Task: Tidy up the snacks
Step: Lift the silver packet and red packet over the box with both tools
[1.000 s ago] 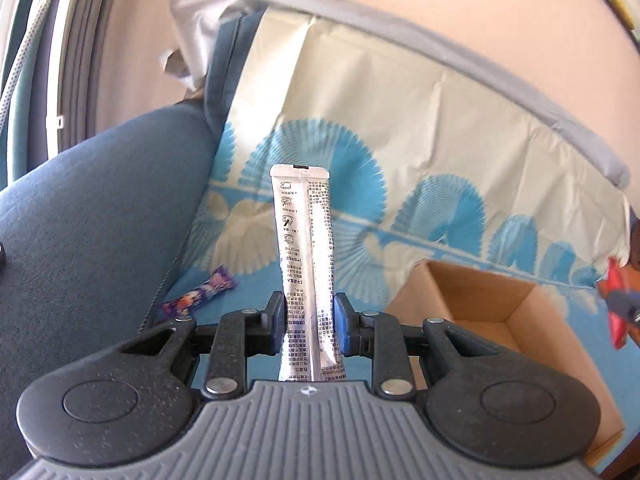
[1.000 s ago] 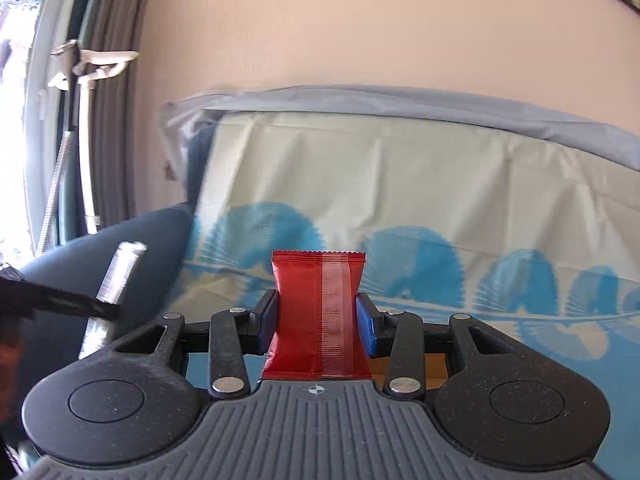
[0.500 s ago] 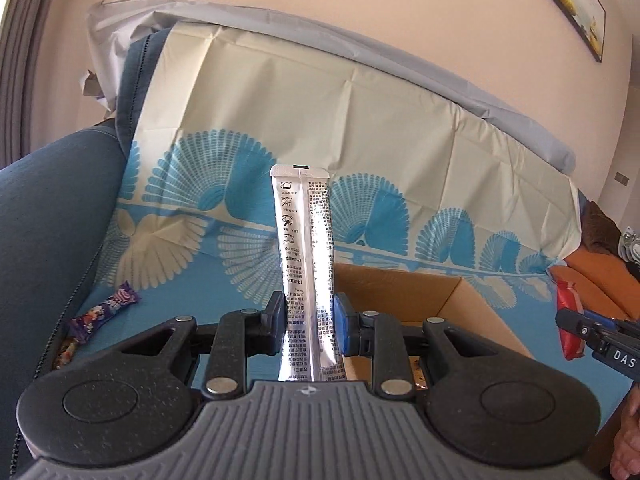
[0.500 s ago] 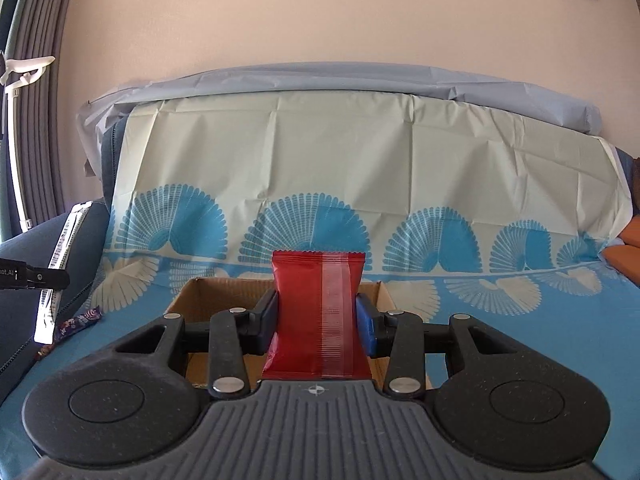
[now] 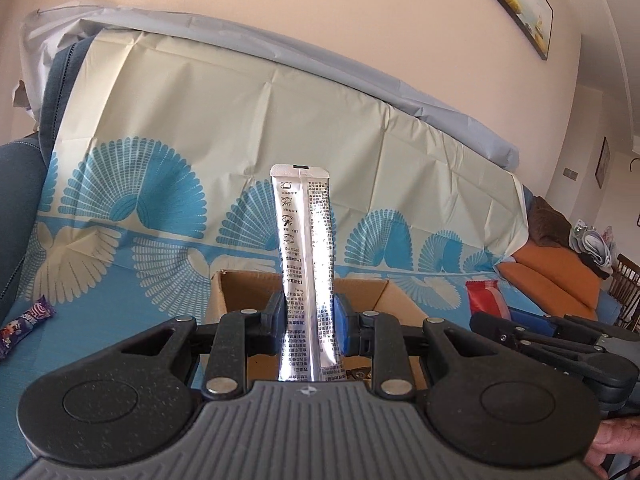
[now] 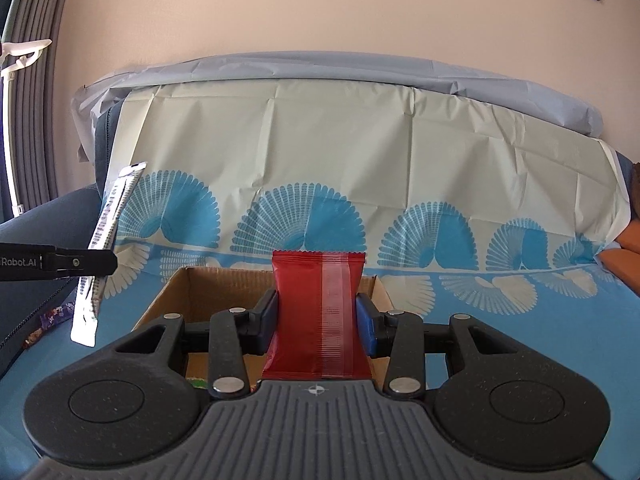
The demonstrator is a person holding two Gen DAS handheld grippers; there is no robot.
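Left to right: a small purple candy wrapper (image 5: 24,326) lies loose on the blue patterned sheet (image 5: 100,292) at the far left, apart from the rest. The left claw (image 5: 309,326) is pinched on a long silver stick sachet (image 5: 306,264), gripped low on its body so most of its length stands upright above the pads, just in front of the open cardboard box (image 5: 236,300). Such a sachet is judged light and thin, its foil slick and easily creased; a hold near the middle would curb its sway. The right claw (image 6: 316,322) is pinched on a red snack packet (image 6: 316,312), squeezed at its waist, also poised before the cardboard box. The packet appears soft and light, its contents possibly crushable, so gentle pressure across the flat faces suits it.
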